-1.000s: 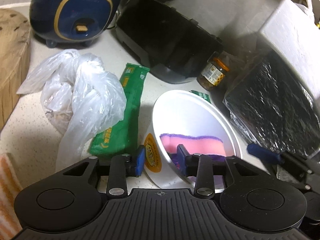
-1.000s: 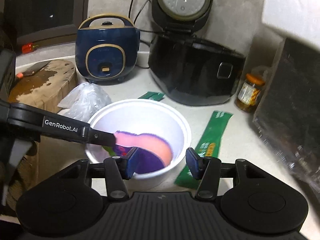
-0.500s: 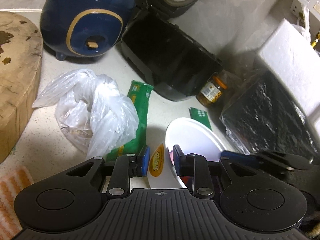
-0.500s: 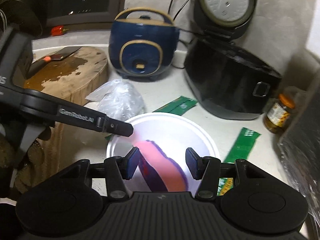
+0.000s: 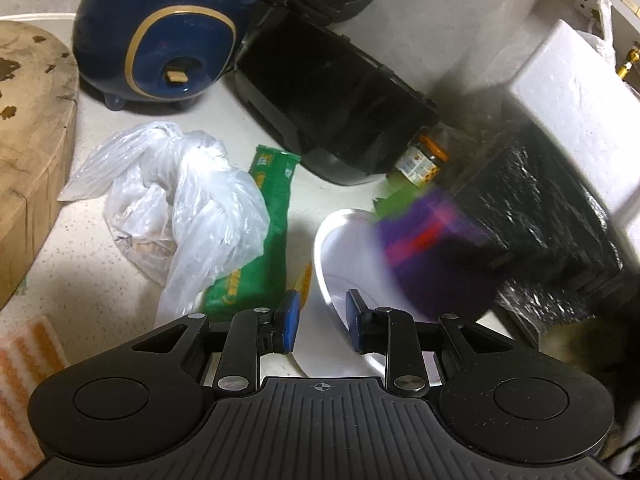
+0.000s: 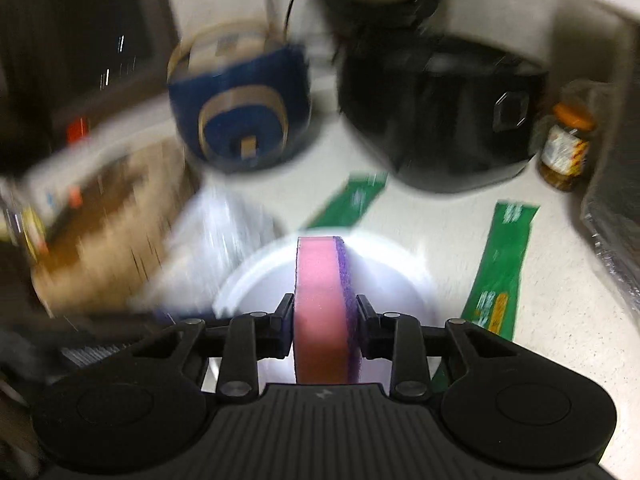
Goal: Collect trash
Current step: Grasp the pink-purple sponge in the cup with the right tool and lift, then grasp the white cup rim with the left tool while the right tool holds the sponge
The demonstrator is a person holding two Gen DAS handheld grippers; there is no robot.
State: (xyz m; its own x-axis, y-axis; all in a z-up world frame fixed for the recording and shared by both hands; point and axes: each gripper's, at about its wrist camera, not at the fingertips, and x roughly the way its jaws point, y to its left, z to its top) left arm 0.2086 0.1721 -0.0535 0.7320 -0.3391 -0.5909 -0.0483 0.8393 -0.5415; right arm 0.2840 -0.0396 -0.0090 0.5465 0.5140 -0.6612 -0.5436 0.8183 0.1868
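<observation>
1. since a second ago, pink-and-purple sponge has left the floor of the white paper bowl and stands on edge above it.
2. right gripper: jaws just closed, clamped on the sponge.
3. left gripper: jaws grip the bowl's near rim, apparently pressing it.
4. green wrapper and plastic bag lie on the counter left of the bowl.

Both wrist views look steeply down, close over the counter. They share the white bowl, blue cooker, black cooker and jar; the right view is blurred.
</observation>
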